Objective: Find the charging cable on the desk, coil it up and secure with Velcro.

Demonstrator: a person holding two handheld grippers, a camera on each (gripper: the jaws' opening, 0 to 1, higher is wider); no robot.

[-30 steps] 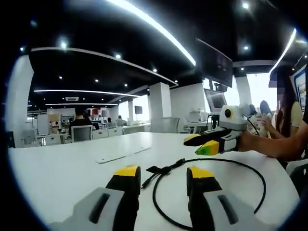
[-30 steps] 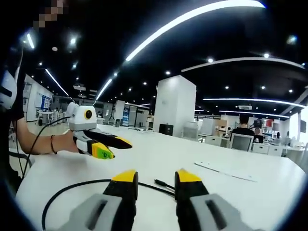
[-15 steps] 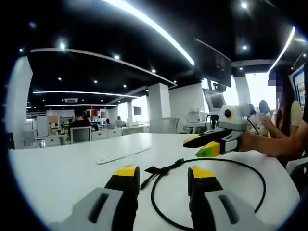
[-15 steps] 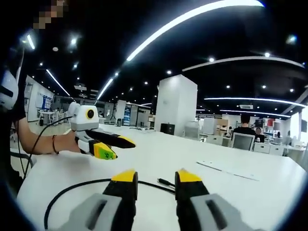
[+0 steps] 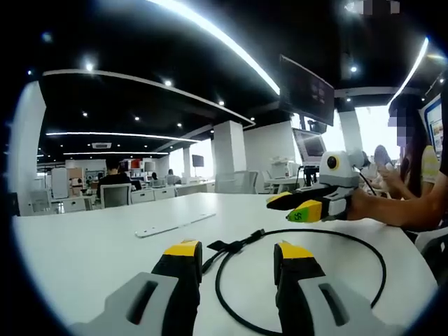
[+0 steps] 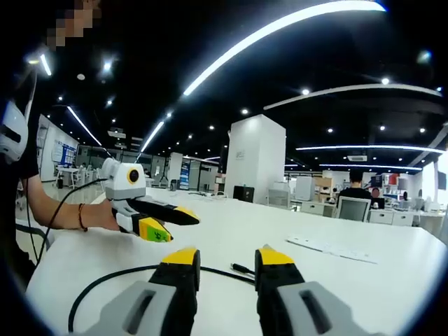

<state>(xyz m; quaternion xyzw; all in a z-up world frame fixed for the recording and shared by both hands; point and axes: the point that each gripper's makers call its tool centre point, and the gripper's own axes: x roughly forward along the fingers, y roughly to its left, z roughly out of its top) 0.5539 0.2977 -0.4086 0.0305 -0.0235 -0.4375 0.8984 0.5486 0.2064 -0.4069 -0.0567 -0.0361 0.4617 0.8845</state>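
Note:
A black charging cable [image 5: 371, 246] lies in a wide loose loop on the white table [image 5: 84, 245]. Its plug end and a black Velcro strap [image 5: 225, 245] rest just beyond my left gripper [image 5: 238, 250], which hovers open over the near part of the loop with nothing between its yellow-tipped jaws. My right gripper [image 5: 292, 207] comes in from the right above the loop's far side, held by a hand, jaws apart. In the right gripper view, my right gripper [image 6: 227, 257] is open above the cable [image 6: 105, 280] near its plug [image 6: 242, 268]. The left gripper [image 6: 162, 220] hovers at the left.
A flat white strip [image 5: 171, 225] lies on the table further away, also seen as a strip [image 6: 336, 248] at the right. A person [image 5: 413, 164] sits at the table's right side. Desks, chairs and a pillar [image 6: 255, 161] stand far behind.
Both views have drifted slightly with the hands. The cable lies as before, and both grippers stay open above it.

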